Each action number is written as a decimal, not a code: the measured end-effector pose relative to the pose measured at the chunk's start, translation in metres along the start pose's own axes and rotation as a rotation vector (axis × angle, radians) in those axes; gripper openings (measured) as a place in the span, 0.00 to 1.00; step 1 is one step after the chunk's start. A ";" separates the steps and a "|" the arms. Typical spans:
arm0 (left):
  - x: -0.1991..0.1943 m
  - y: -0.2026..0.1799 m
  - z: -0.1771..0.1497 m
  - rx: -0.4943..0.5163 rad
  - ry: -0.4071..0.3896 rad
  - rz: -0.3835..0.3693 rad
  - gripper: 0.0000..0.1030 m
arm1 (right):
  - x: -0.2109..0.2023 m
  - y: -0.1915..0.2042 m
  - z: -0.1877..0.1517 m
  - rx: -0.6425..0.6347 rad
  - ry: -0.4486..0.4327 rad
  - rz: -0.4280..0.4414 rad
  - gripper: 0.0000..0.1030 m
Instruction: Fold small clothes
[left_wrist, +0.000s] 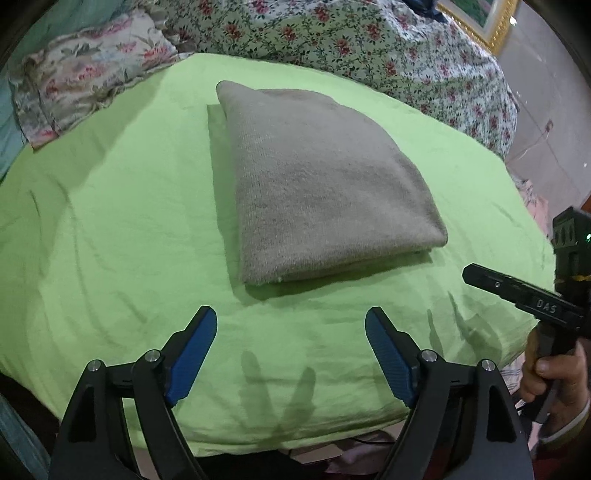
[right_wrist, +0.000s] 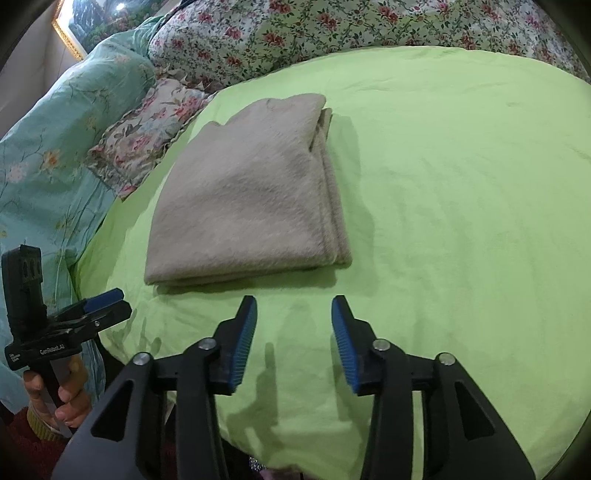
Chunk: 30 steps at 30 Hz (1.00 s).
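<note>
A beige knitted garment (left_wrist: 314, 184) lies folded into a neat rectangle on the light green sheet (left_wrist: 110, 221). It also shows in the right wrist view (right_wrist: 243, 199), with its stacked layers along the right edge. My left gripper (left_wrist: 291, 321) is open and empty, held just short of the garment's near edge. My right gripper (right_wrist: 294, 310) is open and empty, a little in front of the garment's near right corner. The right gripper also shows at the right edge of the left wrist view (left_wrist: 476, 275). The left gripper also shows at the left edge of the right wrist view (right_wrist: 110, 301).
A floral quilt (left_wrist: 369, 48) is bunched behind the green sheet. A floral pillow (left_wrist: 85, 74) and a teal cover (right_wrist: 55, 147) lie to the left. A gold picture frame (left_wrist: 491, 18) stands at the back. The sheet's front edge (left_wrist: 295, 439) drops off near my grippers.
</note>
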<state>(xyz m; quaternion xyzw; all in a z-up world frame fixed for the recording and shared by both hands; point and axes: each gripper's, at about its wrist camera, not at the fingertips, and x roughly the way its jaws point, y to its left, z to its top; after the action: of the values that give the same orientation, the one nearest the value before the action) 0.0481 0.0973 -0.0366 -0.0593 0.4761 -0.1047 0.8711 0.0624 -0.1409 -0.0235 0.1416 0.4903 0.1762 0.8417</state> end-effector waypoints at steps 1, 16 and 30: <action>-0.001 -0.001 -0.002 0.006 0.001 0.010 0.81 | -0.001 0.003 -0.002 -0.007 0.006 -0.005 0.48; -0.028 0.021 -0.029 -0.008 -0.016 0.116 0.81 | -0.020 0.022 -0.030 -0.109 0.036 -0.058 0.73; -0.025 0.019 -0.005 0.017 -0.053 0.190 0.93 | -0.022 0.030 -0.011 -0.181 -0.010 -0.086 0.85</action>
<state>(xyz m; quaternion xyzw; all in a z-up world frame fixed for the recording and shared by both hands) 0.0336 0.1220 -0.0228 -0.0092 0.4554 -0.0240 0.8899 0.0378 -0.1227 0.0008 0.0447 0.4741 0.1828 0.8601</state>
